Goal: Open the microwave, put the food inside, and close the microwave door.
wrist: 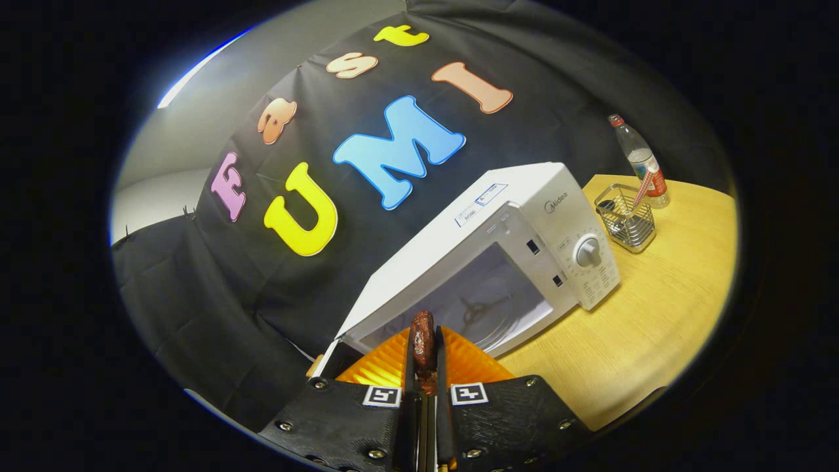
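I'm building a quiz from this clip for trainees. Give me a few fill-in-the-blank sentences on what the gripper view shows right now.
1. The gripper is shut on a brown piece of ____.
2. The microwave has its door ____, with the turntable visible inside.
3. The wire basket stands on the wooden table between the microwave and the ____.

Missing words: food; open; bottle

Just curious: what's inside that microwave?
The microwave is open; a glass turntable shows inside. Its near part hides behind the food held in the gripper.
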`<state>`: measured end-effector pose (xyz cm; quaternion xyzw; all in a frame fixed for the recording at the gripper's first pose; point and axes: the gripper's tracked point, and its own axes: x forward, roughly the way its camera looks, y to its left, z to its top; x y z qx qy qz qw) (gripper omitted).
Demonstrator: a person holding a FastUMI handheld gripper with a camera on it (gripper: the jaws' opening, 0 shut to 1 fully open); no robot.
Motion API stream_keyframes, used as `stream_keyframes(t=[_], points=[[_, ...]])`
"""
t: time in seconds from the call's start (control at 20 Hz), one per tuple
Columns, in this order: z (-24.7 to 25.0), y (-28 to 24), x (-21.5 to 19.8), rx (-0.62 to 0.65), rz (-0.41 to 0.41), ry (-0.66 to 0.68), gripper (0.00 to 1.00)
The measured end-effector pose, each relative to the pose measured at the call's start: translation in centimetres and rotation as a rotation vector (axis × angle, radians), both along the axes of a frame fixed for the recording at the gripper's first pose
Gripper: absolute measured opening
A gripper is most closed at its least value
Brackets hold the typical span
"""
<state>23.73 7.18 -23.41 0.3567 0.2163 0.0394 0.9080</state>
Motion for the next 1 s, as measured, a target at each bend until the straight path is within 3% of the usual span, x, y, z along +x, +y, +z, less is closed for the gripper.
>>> stream_keyframes(t=[0.6, 1.0], points=[[-3.9, 2.2, 5.7, -0.077, -0.103, -0.105, 0.13], [-9.1, 2.6, 8.8, -0.048, -0.105, -0.018, 0.13]])
